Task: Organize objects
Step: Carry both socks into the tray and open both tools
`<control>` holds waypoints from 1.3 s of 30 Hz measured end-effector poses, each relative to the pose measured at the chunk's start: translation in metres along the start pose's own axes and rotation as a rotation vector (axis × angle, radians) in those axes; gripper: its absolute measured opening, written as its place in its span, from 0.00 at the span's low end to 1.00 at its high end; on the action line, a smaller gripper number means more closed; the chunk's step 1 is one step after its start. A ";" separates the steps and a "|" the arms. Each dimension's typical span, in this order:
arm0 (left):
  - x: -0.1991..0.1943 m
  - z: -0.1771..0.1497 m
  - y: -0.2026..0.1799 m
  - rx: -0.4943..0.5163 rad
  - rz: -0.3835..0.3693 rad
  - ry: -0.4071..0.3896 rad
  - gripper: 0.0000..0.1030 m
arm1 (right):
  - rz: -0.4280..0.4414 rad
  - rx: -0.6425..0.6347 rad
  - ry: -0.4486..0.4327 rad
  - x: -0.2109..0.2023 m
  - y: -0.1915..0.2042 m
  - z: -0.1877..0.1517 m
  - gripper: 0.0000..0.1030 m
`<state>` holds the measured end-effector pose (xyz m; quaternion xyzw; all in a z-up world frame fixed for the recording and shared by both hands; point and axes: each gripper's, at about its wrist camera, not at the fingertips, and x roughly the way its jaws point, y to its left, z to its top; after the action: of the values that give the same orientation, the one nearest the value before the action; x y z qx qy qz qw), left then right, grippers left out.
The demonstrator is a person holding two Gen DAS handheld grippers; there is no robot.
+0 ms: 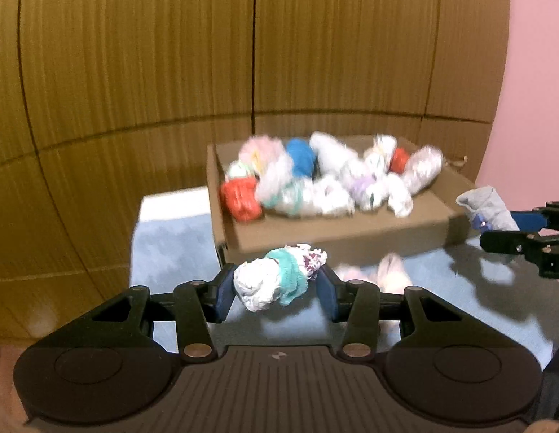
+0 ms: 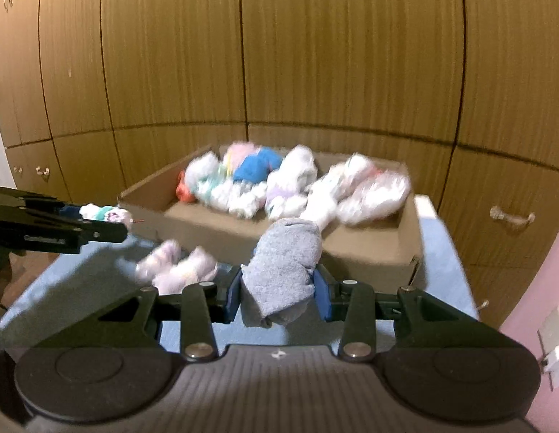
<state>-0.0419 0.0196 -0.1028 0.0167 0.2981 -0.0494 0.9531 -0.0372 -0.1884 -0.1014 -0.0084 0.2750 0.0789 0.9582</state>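
In the cardboard box (image 1: 351, 231), rolled sock bundles (image 1: 326, 176)

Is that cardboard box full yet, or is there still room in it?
Still room. The cardboard box holds a pile of rolled socks toward its back, while bare floor shows along the front.
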 end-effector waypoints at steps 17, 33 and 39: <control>0.006 0.102 -0.001 0.044 -0.026 -0.008 0.52 | 0.192 -0.071 0.016 0.023 0.002 0.099 0.36; 0.078 0.072 0.001 0.120 -0.042 0.115 0.52 | 0.290 -0.081 0.197 0.104 0.014 0.080 0.37; 0.094 0.058 0.000 0.175 -0.052 0.141 0.53 | 0.313 -0.093 0.247 0.126 0.021 0.073 0.37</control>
<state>0.0677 0.0084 -0.1083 0.0958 0.3594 -0.0986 0.9230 0.1035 -0.1443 -0.1052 -0.0197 0.3843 0.2377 0.8919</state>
